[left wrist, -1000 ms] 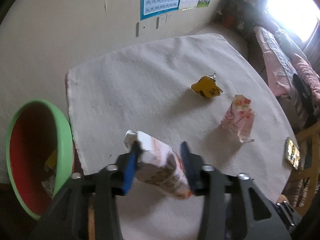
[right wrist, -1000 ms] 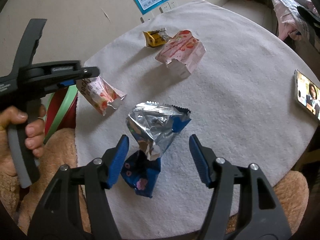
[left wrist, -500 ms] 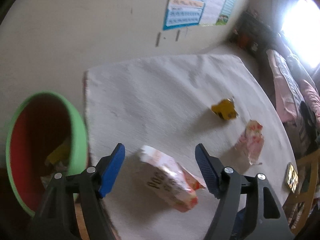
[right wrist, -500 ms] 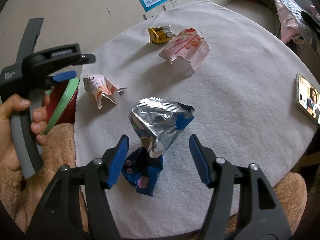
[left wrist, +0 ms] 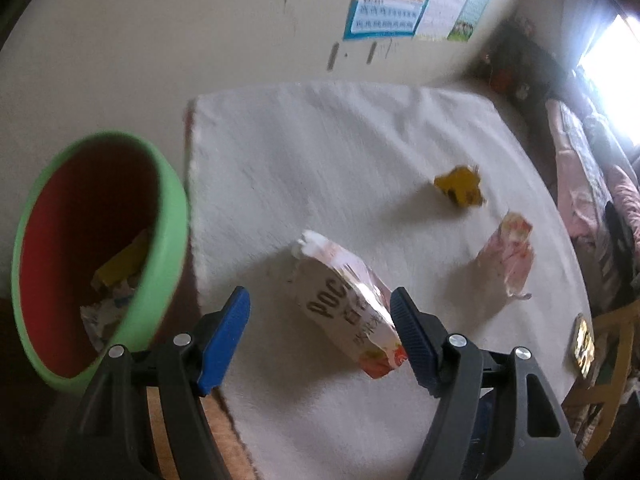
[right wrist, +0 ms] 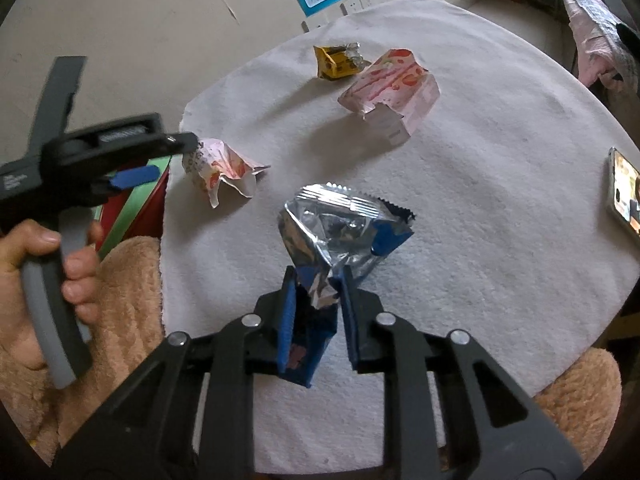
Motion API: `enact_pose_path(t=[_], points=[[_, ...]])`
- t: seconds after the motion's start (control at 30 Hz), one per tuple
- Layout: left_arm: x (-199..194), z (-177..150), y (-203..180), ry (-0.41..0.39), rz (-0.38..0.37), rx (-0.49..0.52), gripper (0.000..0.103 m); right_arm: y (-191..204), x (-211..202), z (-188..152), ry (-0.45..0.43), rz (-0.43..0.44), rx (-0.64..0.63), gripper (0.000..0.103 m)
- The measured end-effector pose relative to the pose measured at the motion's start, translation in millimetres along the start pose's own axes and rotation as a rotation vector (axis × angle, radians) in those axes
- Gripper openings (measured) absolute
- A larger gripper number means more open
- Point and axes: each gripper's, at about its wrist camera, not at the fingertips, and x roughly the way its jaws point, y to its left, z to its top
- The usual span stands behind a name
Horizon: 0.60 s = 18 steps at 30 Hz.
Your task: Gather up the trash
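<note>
My left gripper [left wrist: 320, 322] is open; a white-and-pink Pocky wrapper [left wrist: 346, 304] lies on the table between its jaws, also in the right wrist view [right wrist: 218, 168]. My right gripper [right wrist: 318, 296] is shut on the lower part of a silver-and-blue foil bag [right wrist: 340, 232]. A yellow wrapper [left wrist: 460, 190] [right wrist: 338, 60] and a pink strawberry packet [left wrist: 508, 258] [right wrist: 392, 88] lie farther out. The green-rimmed red trash bin [left wrist: 168, 220] stands left of the table, with some trash inside. In the right wrist view, the left gripper [right wrist: 132, 160] is held by a hand at left.
The round table is covered by a white cloth [right wrist: 500, 140]. A phone [right wrist: 626, 196] lies at its right edge. A tan fuzzy surface [right wrist: 128, 280] borders the near side. A wall with posters [left wrist: 396, 0] is behind; a bed [left wrist: 592, 184] is at right.
My left gripper opened and let go of the Pocky wrapper, which now lies on the cloth near the bin. My right gripper closed on the foil bag.
</note>
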Motion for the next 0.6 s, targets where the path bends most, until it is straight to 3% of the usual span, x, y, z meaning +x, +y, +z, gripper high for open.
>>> enact_pose_path(t=[0.17,0.4,0.6], points=[[22,-3,-10,0.051,0.011,-0.006,0.066,-4,-1,0,-0.002,0.006,0.026,0.022],[13,-8,-6,0.045,-0.038,-0.024,0.027,-6,-2,0,-0.005,0.007,0.040,0.022],[-22,-7,-3,-0.053,-0.057,0.026,0.027,-5,-3,0,-0.014,0.000,0.052,0.022]])
